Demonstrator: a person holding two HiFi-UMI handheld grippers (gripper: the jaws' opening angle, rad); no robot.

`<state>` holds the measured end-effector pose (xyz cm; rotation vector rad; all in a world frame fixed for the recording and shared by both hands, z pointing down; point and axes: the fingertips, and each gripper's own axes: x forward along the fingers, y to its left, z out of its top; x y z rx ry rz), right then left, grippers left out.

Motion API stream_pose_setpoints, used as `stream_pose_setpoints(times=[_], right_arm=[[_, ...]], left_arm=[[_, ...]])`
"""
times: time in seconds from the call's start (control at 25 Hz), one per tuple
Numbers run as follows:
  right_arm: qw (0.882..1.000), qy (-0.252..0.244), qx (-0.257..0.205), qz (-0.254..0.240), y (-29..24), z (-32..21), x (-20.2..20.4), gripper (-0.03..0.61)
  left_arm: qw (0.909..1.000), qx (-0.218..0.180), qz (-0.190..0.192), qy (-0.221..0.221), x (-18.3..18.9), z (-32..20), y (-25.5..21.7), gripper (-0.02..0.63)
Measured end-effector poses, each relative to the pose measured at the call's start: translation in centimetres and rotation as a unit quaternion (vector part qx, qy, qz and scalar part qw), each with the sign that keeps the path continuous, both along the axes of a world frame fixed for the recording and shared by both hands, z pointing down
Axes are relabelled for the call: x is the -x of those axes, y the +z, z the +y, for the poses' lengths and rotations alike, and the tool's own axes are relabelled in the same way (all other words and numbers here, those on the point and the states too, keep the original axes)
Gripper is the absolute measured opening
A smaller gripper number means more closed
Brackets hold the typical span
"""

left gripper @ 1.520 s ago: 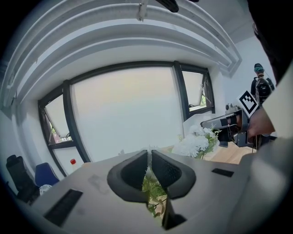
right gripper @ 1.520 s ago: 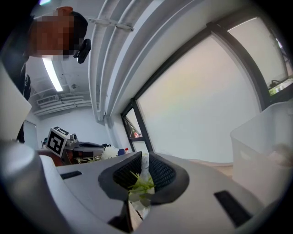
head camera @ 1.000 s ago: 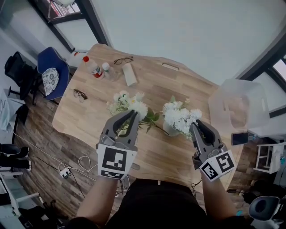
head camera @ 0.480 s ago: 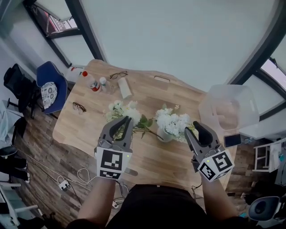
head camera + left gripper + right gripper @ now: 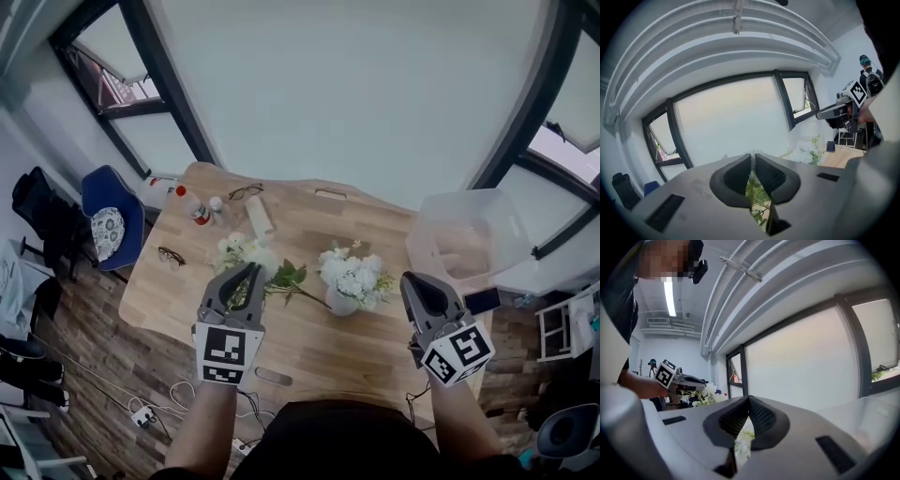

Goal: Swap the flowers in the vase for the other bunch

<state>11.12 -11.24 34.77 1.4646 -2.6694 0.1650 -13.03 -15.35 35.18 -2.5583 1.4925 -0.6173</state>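
Observation:
White flowers (image 5: 352, 277) stand in a small vase (image 5: 341, 302) at the middle of the wooden table (image 5: 309, 337). The other bunch (image 5: 246, 255), white with green leaves, lies on the table to its left, stem toward the vase. My left gripper (image 5: 250, 269) hovers over that bunch's near side, jaws shut to a thin slit (image 5: 753, 157) with nothing seen clamped. My right gripper (image 5: 411, 280) hangs right of the vase. Its jaws (image 5: 749, 399) have just been closing and now meet with nothing between them. Each gripper view shows the opposite gripper: right (image 5: 836, 112), left (image 5: 684, 380).
A clear plastic bin (image 5: 469, 239) stands at the table's right end, with a phone (image 5: 481, 300) beside it. Bottles (image 5: 193, 206), two pairs of glasses (image 5: 172, 256), and a white pack (image 5: 260, 217) lie at the far left. A blue chair (image 5: 111, 206) stands off the left edge.
Both grippers have lifted and drawn back from the flowers. The right gripper's jaws stood apart half a second ago and are now together. The head view has tipped upward.

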Motion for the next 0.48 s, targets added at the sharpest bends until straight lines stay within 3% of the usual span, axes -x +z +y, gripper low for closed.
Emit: stream_pose_setpoints(times=[0.48], right_arm=[[1.000, -0.006, -0.004, -0.006, -0.6, 0.5, -0.2, 0.026]], left_arm=[[0.9999, -0.013, -0.010, -0.001, 0.1, 0.1, -1.3, 0.032]])
